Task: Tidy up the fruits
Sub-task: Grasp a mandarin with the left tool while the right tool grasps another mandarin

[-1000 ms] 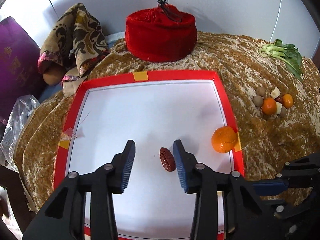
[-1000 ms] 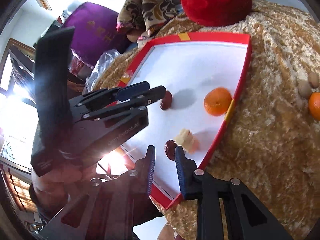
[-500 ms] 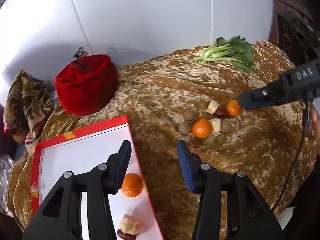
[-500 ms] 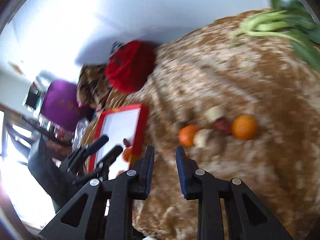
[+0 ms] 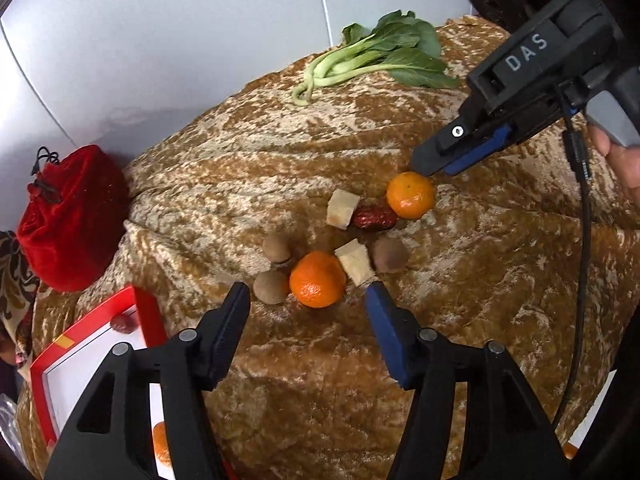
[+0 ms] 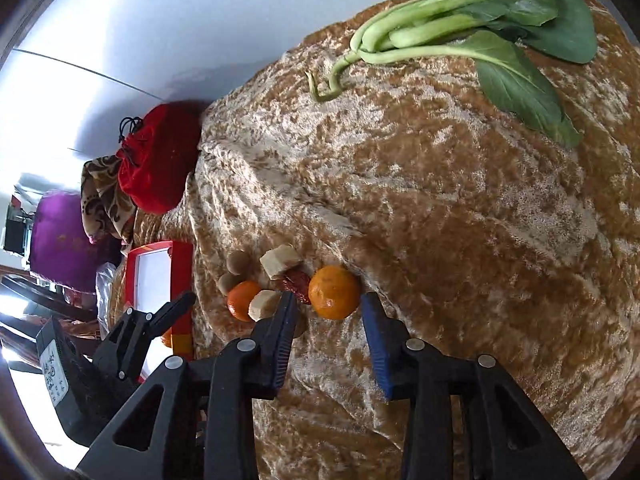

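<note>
Meanwhile, our two empty claws, left (image 5: 306,310) and right (image 6: 328,312), have just been widening, each before a mandarin; seven pieces remain off the red tray (image 5: 150,316), which holds a few.

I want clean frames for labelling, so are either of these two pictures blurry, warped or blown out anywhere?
Left wrist view: sharp, fisheye bending the pale wall, dark corners. Right wrist view: sharp on the gold velvet cloth, overexposed glare at the left edge washing out the room behind the purple cushion.

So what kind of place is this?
Probably a room in a home: a table under a gold velvet cloth, loose fruit beside leafy greens, and a purple cushion with patterned fabric at the side.
</note>
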A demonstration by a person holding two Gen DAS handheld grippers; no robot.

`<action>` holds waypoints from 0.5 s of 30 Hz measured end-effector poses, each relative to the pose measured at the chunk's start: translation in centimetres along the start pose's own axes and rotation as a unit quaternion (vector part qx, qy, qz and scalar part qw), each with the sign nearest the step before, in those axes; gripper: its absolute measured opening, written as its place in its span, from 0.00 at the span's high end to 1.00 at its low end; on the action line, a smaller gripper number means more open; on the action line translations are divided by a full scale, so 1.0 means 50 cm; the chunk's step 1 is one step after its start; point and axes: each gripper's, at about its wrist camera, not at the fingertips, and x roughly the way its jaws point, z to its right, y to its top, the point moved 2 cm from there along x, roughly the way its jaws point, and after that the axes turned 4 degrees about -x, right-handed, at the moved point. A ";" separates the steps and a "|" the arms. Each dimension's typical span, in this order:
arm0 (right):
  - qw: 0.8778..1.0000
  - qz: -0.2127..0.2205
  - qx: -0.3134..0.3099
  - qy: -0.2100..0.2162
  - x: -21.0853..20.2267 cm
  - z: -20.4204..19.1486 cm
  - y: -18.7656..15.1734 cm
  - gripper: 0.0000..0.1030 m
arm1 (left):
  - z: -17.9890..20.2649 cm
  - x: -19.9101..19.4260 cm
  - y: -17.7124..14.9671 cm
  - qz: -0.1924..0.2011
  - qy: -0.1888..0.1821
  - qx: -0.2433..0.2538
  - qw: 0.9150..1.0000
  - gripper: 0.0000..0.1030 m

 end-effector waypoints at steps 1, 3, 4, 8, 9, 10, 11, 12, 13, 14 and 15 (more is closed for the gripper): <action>1.000 -0.002 0.002 0.003 0.001 0.002 0.001 0.63 | 0.002 0.000 0.002 0.003 -0.008 0.000 1.000 0.42; 1.000 -0.004 0.006 -0.001 0.004 0.004 0.001 0.61 | 0.006 0.004 0.004 0.004 -0.016 0.004 1.000 0.42; 1.000 -0.004 0.006 -0.004 0.005 0.005 0.002 0.60 | 0.007 0.007 0.004 0.004 -0.017 0.007 1.000 0.42; 1.000 -0.011 0.012 0.000 0.019 0.005 0.005 0.58 | 0.009 0.013 0.007 0.013 -0.032 0.019 0.999 0.42; 1.000 -0.012 0.013 -0.001 0.022 0.003 0.005 0.58 | 0.009 0.011 0.009 0.018 -0.039 0.024 0.999 0.42; 1.000 -0.012 0.012 -0.002 0.024 0.001 0.005 0.58 | 0.009 0.011 0.010 0.021 -0.043 0.028 0.998 0.42; 1.000 -0.012 0.012 -0.004 0.027 -0.001 0.007 0.58 | 0.008 0.011 0.011 0.023 -0.046 0.031 0.998 0.42; 1.000 -0.010 0.014 -0.007 0.029 -0.001 0.007 0.57 | 0.006 0.015 0.011 0.022 -0.050 0.032 0.998 0.42; 1.000 -0.010 0.015 -0.009 0.031 -0.002 0.008 0.57 | 0.004 0.019 0.012 0.020 -0.053 0.031 0.998 0.42; 1.000 -0.011 0.017 -0.009 0.035 -0.002 0.009 0.57 | 0.001 0.023 0.012 0.019 -0.058 0.029 0.998 0.42; 1.000 -0.013 0.017 -0.010 0.039 -0.002 0.010 0.57 | -0.001 0.027 0.012 0.018 -0.066 0.028 0.997 0.43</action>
